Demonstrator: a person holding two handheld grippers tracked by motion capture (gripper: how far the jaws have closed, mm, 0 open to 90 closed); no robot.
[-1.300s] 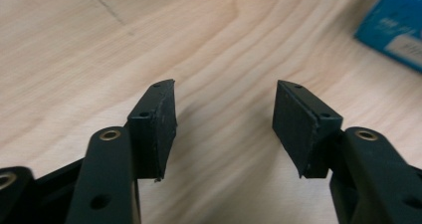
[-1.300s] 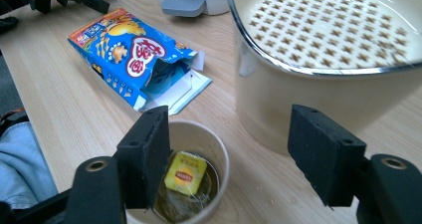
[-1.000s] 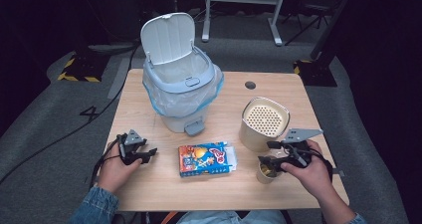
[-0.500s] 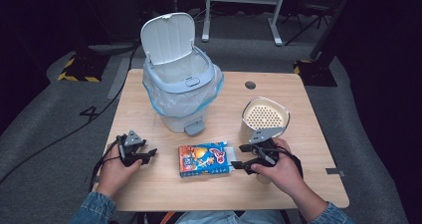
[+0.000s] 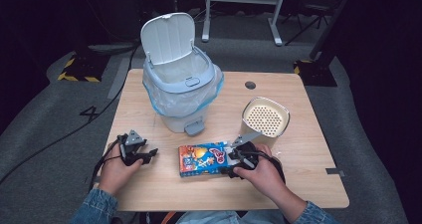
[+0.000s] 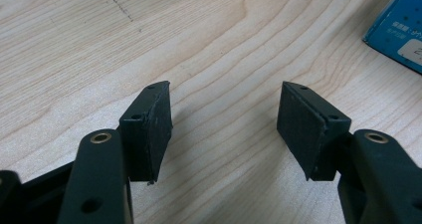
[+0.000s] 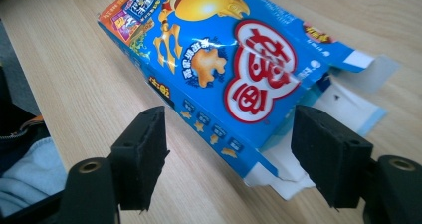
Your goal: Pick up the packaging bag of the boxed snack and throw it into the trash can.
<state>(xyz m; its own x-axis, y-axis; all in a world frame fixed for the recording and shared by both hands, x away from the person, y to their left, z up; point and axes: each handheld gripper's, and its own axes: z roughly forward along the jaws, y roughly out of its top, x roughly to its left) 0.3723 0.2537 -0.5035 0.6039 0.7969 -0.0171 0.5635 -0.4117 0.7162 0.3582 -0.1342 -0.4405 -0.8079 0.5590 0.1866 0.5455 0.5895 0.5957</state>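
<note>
A blue snack box (image 5: 201, 160) lies flat on the wooden table (image 5: 298, 184) in front of the bin. Its torn-open end faces my right gripper (image 5: 228, 163). In the right gripper view the box (image 7: 224, 69) has a yellow cartoon figure and a red-and-white logo. My right gripper (image 7: 236, 152) is open, its jaws straddling the box's open corner with gaps on both sides. My left gripper (image 5: 149, 155) rests at the table's left front. It (image 6: 224, 127) stands open over bare wood with nothing between the pads, and a corner of the box (image 6: 398, 32) is at the far right.
A pale blue pedal bin (image 5: 181, 92) with a plastic liner and a raised lid (image 5: 166, 37) stands at the back left of the table. A beige cylinder with a perforated top (image 5: 265, 119) stands right of the box. A cable hole (image 5: 250, 85) lies behind it.
My right hand has moved left and slightly down, from beside the beige cylinder to the box's right end. The left hand and the box have stayed in place.
</note>
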